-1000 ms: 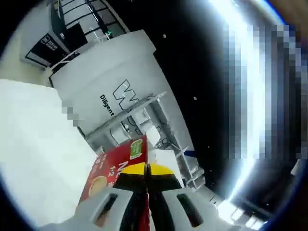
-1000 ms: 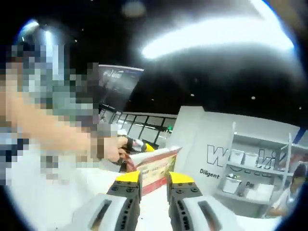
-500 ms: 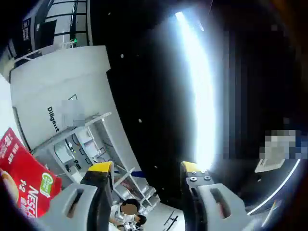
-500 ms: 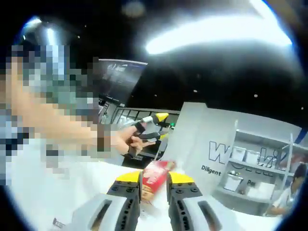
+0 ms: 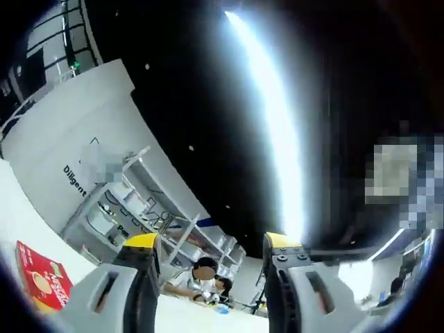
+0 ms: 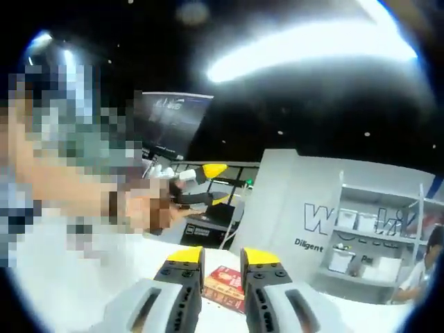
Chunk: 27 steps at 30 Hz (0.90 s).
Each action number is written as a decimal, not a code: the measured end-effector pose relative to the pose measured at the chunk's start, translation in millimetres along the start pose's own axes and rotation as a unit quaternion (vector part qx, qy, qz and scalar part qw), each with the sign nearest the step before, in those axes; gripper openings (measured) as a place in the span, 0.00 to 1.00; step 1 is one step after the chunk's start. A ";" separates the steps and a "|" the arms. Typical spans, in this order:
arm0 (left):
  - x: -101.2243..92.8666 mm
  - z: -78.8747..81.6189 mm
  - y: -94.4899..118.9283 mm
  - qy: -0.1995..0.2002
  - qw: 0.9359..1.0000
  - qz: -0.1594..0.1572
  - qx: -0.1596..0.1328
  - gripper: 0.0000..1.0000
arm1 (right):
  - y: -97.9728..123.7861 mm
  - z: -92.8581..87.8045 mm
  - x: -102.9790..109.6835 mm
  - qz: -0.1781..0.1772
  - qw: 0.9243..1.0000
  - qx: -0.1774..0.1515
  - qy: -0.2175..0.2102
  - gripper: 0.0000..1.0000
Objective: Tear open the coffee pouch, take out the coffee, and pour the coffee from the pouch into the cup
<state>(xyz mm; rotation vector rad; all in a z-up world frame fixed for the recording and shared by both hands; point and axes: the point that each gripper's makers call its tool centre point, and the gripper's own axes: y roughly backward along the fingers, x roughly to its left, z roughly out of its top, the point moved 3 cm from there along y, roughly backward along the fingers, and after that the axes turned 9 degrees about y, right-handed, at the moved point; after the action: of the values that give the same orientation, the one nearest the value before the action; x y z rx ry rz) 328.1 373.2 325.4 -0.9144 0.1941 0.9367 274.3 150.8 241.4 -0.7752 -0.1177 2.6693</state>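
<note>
On the table now, released red coffee pouch (image 6: 226, 284); left hand-held gripper (image 5: 208, 248) apart, right hand-held gripper (image 6: 220, 257) empty, slightly parted.

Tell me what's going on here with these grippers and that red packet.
A person is holding a two-jaw gripper in each hand. Both are raised with jaws apart, gripping nothing. The red Nescafe coffee pouch lies on the white table, seen just beyond the right gripper. The left gripper points up toward the shelves, the pouch low at its left.
</note>
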 end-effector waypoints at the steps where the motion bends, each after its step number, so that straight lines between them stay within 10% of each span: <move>1: 0.1 -5.9 1.0 -0.020 0.999 0.005 0.025 0.59 | 0.2 -0.9 1.5 0.001 1.000 0.000 -0.001 0.22; 5: -18.6 -27.3 11.9 -0.160 0.980 0.009 0.117 0.54 | 6.3 -7.0 11.1 0.011 1.000 0.007 0.001 0.23; 14: -77.0 -37.5 54.4 -0.300 0.928 0.019 0.220 0.53 | 29.0 -30.2 14.9 0.007 1.000 0.009 -0.025 0.23; 27: -160.1 -59.5 135.8 -0.360 0.896 0.013 0.259 0.53 | 41.2 -30.3 49.1 0.024 0.998 -0.004 -0.058 0.25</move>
<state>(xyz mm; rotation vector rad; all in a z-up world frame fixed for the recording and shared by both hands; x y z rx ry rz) 141.1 266.5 289.9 -0.0393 -0.1804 1.1189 238.8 129.5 183.8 -0.6325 -0.1408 2.7606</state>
